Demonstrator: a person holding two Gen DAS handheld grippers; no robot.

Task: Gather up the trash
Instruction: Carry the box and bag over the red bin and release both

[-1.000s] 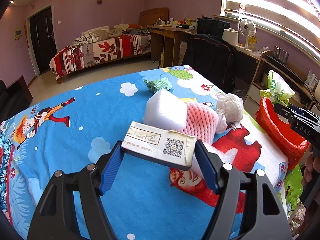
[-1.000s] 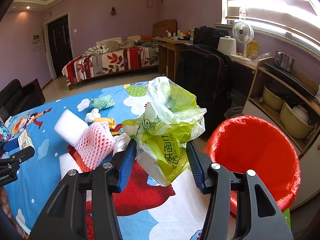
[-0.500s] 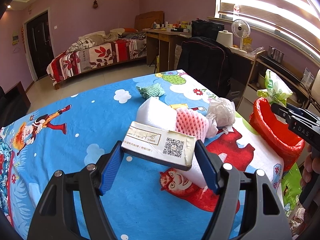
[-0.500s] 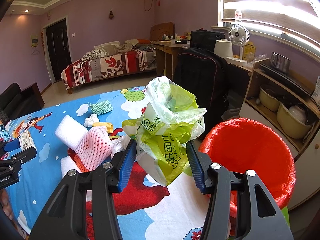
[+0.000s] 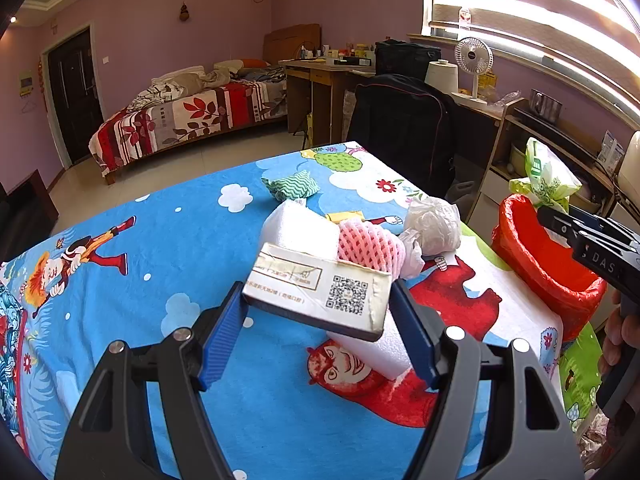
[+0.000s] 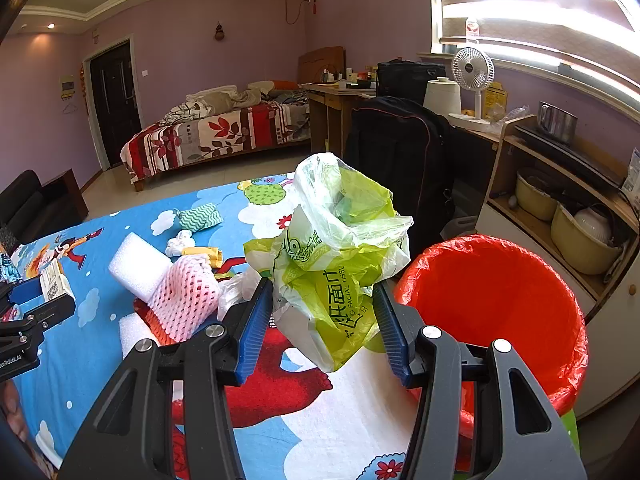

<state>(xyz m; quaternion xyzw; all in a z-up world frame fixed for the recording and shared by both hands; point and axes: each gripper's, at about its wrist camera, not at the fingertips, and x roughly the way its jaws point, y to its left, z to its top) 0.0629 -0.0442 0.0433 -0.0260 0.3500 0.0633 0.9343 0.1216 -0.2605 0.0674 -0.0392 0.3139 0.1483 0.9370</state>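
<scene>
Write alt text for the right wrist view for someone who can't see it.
The right hand-held gripper is shut on a crumpled green facial tissue wrapper, held above the table edge beside a bin with a red liner. A pink foam net, white foam block and other scraps lie on the cartoon tablecloth to the left.

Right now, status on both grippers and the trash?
Left gripper shut on small box. Right gripper shut on green plastic wrapper, beside red-lined bin. Foam, pink netting on table. Nothing blocking the bin.
</scene>
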